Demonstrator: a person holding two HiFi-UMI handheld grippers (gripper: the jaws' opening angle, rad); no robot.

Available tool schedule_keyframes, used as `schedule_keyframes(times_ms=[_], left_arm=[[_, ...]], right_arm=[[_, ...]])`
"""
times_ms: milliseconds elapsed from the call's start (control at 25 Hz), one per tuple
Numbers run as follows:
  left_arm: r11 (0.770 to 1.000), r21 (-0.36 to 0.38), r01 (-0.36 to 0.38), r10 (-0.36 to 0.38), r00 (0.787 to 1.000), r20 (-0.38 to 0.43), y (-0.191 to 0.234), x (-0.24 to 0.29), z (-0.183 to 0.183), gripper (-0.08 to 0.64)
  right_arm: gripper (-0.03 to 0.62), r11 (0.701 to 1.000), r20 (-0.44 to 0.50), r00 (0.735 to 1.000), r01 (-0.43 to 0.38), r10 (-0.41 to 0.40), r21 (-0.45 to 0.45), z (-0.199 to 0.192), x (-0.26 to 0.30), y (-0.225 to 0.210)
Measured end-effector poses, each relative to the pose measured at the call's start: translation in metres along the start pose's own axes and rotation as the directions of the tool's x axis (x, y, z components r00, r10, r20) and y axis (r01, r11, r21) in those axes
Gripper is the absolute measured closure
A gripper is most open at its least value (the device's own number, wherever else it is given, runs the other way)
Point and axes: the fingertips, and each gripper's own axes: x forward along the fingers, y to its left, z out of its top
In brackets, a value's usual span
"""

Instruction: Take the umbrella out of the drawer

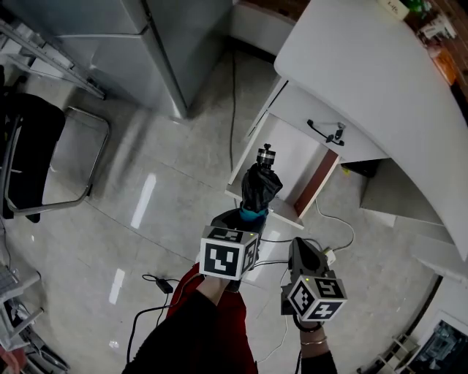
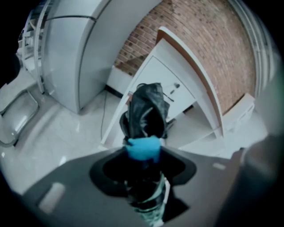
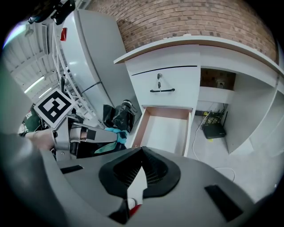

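One drawer [image 1: 291,155] open — umbrella [image 1: 261,185] in left tool [image 1: 251,214].

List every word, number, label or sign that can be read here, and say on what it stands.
Nothing can be read.
Cubes on the left gripper and right gripper: square patterns, no letters.
Red label on the grey cabinet: too small to read.
Dark marks on a pale item on the white counter: too blurred to read.
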Motion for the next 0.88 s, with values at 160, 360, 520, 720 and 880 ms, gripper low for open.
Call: schedule_keyframes(times_ms=[160, 360, 520, 720, 880], left_arm=[[0.998, 0.057, -0.006, 0.005, 1.000, 0.008, 0.006, -0.020, 0.001, 0.353], [0.995, 0.094, -0.021, 0.019, 1.000, 0.018, 0.019, -0.048, 0.001, 0.353], [0.991, 0.130, -0.040, 0.037, 0.999, 0.020, 0.025, -0.068, 0.000, 0.354], [0.984, 0.173, -0.053, 0.048, 0.998, 0.031, 0.032, -0.096, -0.003, 0.356], [0.979, 0.195, -0.063, 0.057, 0.998, 0.038, 0.038, -0.114, -0.006, 0.356]], right_arm=[[0.594, 1.000, 0.027, 1.000, -0.014, 0.014, -0.006, 0.001, -0.004, 0.019], [0.594, 0.998, 0.049, 0.998, -0.023, 0.026, -0.055, 0.006, -0.008, 0.046], [0.594, 0.997, 0.068, 0.997, -0.023, 0.027, -0.068, 0.011, -0.014, 0.058], [0.594, 0.995, 0.091, 0.995, -0.038, 0.047, -0.097, 0.012, -0.027, 0.081], [0.594, 0.994, 0.084, 0.995, -0.053, 0.061, -0.094, 0.003, -0.030, 0.094]])
